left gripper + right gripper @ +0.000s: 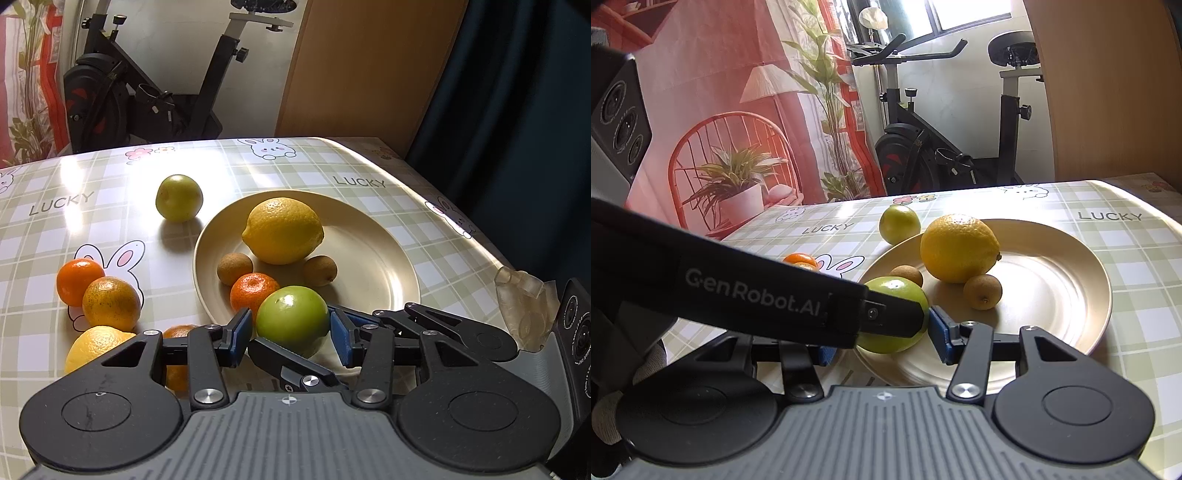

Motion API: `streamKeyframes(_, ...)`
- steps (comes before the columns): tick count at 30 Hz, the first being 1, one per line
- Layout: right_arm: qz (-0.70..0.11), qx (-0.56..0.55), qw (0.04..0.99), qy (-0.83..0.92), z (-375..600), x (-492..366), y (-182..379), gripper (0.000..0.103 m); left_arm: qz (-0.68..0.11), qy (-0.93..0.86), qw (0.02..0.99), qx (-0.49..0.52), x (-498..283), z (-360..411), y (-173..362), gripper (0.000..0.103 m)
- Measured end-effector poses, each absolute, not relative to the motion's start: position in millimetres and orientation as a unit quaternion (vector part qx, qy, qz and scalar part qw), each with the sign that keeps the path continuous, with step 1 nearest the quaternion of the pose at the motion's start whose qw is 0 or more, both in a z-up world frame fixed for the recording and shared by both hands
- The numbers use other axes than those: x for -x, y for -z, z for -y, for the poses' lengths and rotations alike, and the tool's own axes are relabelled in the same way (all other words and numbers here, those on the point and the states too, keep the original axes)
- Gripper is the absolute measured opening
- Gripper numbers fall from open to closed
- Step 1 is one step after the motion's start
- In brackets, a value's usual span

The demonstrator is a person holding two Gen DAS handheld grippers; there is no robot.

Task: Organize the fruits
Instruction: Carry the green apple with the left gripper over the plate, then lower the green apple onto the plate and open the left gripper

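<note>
A green apple point(291, 317) hangs over the near rim of the cream plate point(388, 236), with both grippers around it. My left gripper point(291, 336) has its blue pads against the apple's left and right sides. The right gripper's black fingers point(291, 363) cross in from the right, one under the apple and one behind it. In the right wrist view my right gripper point(882, 347) is shut on the same apple point(890, 291), and the left gripper's black body point(757, 291) hides its left pad. On the plate lie a lemon point(283, 230), a mandarin point(254, 291) and two small brown fruits point(234, 268).
Another green fruit point(179, 197) sits on the checked tablecloth beyond the plate. To the left lie a mandarin point(78, 280), an orange point(110, 302), a second lemon point(96, 347) and a half-hidden mandarin point(179, 354). Crumpled clear plastic point(524, 306) lies near the table's right edge. An exercise bike stands behind.
</note>
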State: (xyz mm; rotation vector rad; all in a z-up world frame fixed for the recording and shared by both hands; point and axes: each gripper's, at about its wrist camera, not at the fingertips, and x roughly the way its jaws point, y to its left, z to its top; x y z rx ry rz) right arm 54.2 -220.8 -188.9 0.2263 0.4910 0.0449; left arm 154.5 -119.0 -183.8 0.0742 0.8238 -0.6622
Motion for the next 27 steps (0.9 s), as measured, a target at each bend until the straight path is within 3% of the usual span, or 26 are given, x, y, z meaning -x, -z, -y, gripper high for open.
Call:
streamKeyframes(20, -0.258, -0.105, 0.96, -0.019, 218, -64, 192, 0.053, -0.395, 0.312, 0.864, -0.02, -157, 114, 188, 0.049)
streamKeyframes(27, -0.235, -0.126, 0.964, -0.024, 224, -57, 191, 0.062, -0.379, 0.307, 0.873, 0.02, -158, 93, 176, 0.049)
